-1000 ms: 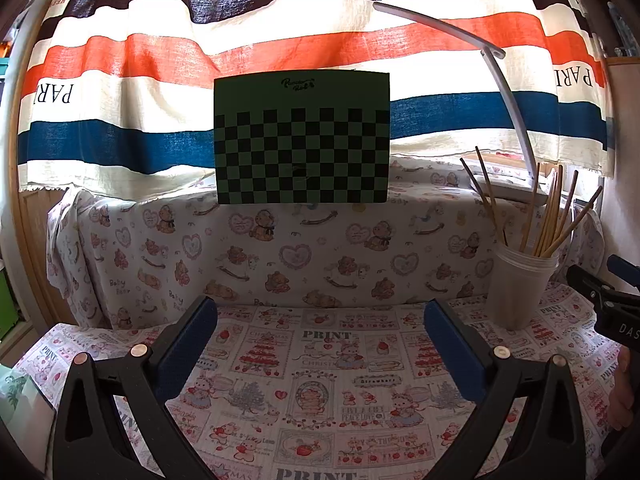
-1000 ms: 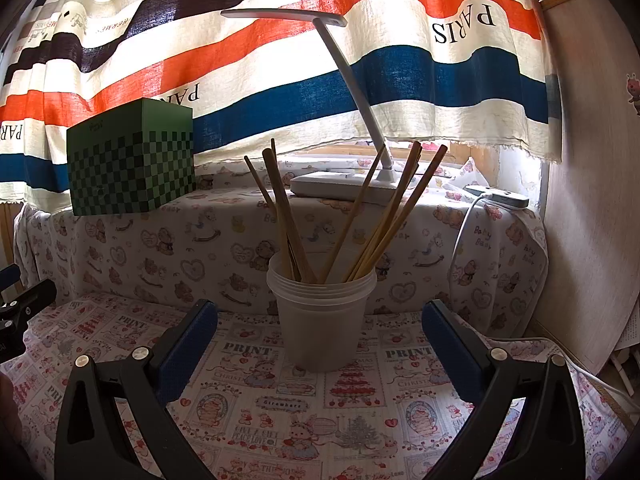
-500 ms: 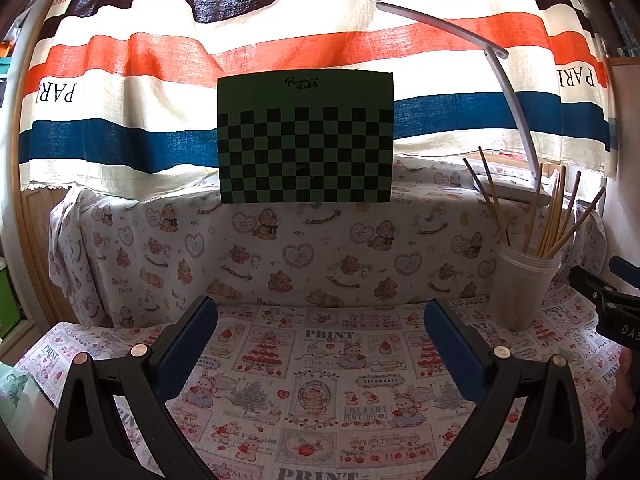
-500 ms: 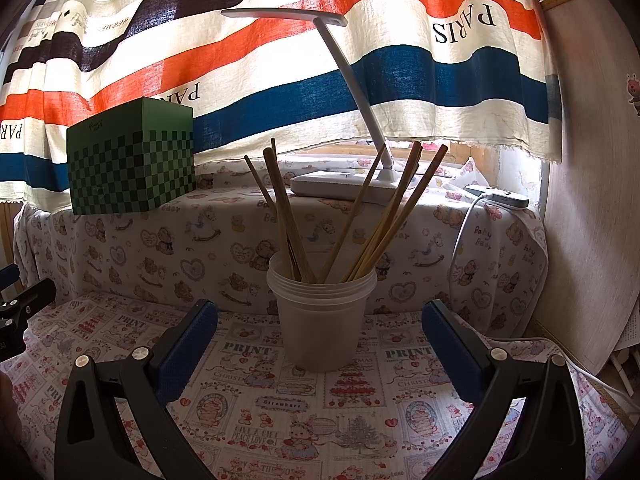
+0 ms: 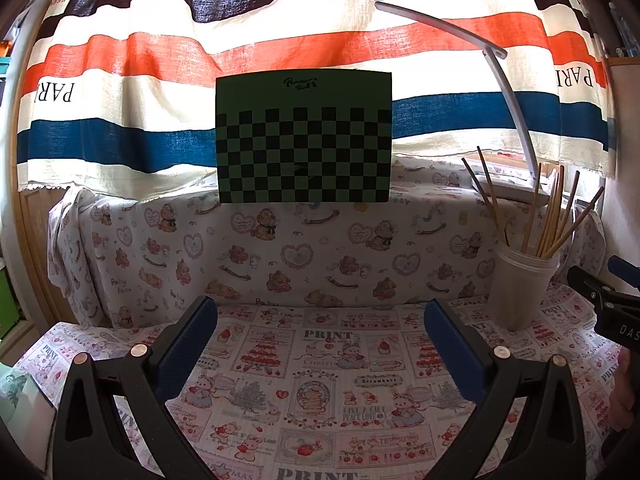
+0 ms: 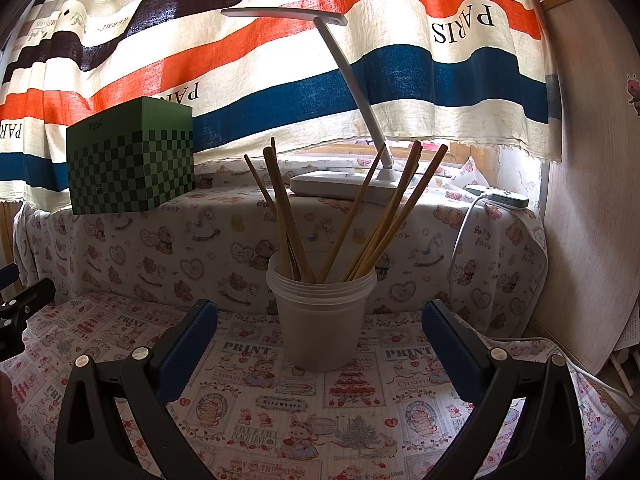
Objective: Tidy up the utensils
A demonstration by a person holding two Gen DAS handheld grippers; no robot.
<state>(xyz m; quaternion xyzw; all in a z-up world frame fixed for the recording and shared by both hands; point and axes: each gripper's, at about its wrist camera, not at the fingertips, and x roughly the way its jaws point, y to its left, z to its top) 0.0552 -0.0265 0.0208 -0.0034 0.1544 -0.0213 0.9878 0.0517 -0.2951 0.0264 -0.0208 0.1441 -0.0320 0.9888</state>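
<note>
A translucent plastic cup [image 6: 322, 320] stands upright on the printed tablecloth, holding several wooden chopsticks [image 6: 360, 224] that fan outward. It sits just ahead of my right gripper [image 6: 320, 344], which is open and empty, its blue pads level with the cup's base. The cup also shows in the left wrist view [image 5: 520, 288] at the far right with the chopsticks [image 5: 552, 216]. My left gripper [image 5: 320, 344] is open and empty over bare tablecloth. The right gripper's tip [image 5: 600, 292] shows at that view's right edge.
A green checkered box [image 5: 304, 136] stands on the raised cloth-covered ledge [image 5: 320, 236] at the back. A white desk lamp [image 6: 348, 180] and a power strip with cable [image 6: 500, 198] sit on the ledge behind the cup. A striped curtain hangs behind. A wall panel [image 6: 592, 200] is at right.
The left wrist view has shifted very slightly; the box and cup sit a touch further right. The right wrist view is unchanged. Both grippers remain open.
</note>
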